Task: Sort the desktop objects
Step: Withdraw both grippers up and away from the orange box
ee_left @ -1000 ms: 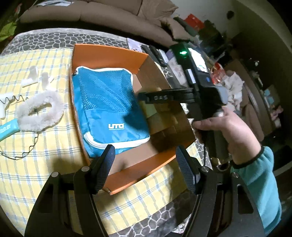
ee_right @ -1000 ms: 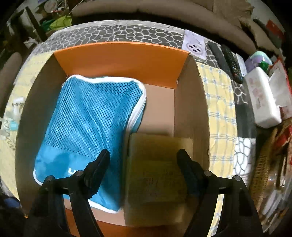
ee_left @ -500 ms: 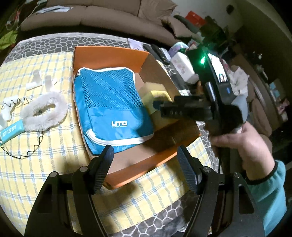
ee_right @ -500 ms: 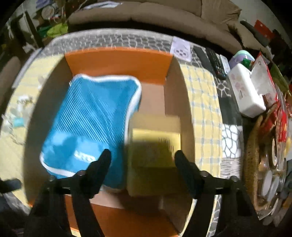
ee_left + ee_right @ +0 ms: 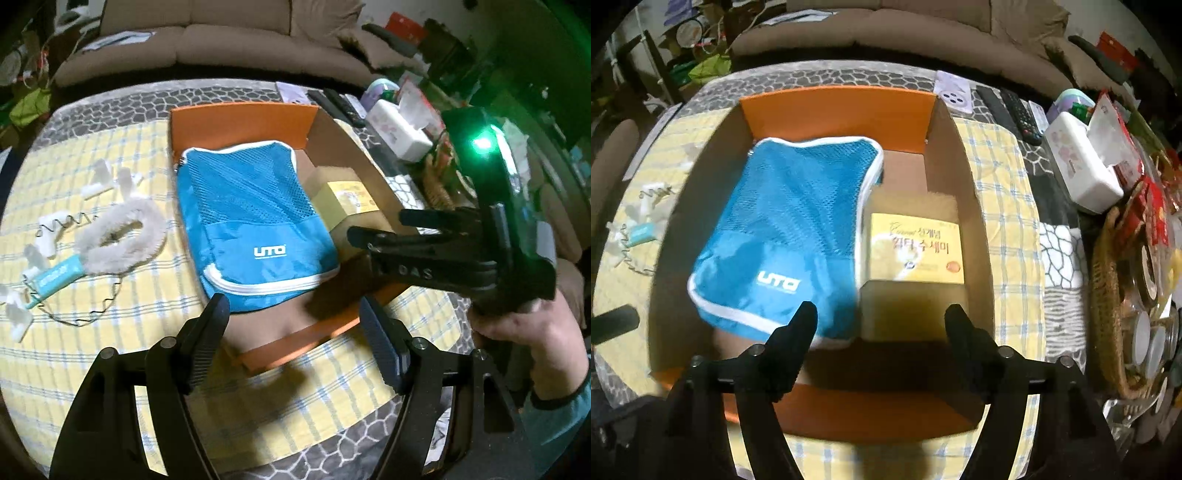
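Two items lie inside the orange cardboard box (image 5: 834, 107), the landmark for all positions below: a blue mesh pouch (image 5: 783, 240) marked UTO fills its left portion, and a yellow carton (image 5: 916, 247) with printed lettering sits against its right wall, touching the pouch's edge. Left gripper (image 5: 293, 325) hovers over the box's near rim, its jaws opening, nothing between them. Right gripper (image 5: 879, 321) hangs above the box's near end, pointing steeply down; its jaws are likewise opening and released, the carton's near face showing in the gap below them without contact. From the left wrist view this gripper appears at the box's right side, gripped by a hand (image 5: 524, 332) in a teal sleeve (image 5: 557, 417). Left of the box, on the yellow checked cloth (image 5: 92, 166), lie a fluffy white ring (image 5: 122, 236), a coiled wire (image 5: 92, 314) and several small white plastic pieces (image 5: 99, 181). Right of the box stand a white tissue box (image 5: 1082, 166), remote controls (image 5: 1015, 110) and a wicker basket (image 5: 1108, 306). Beyond the box's far wall, a beige sofa (image 5: 221, 40).
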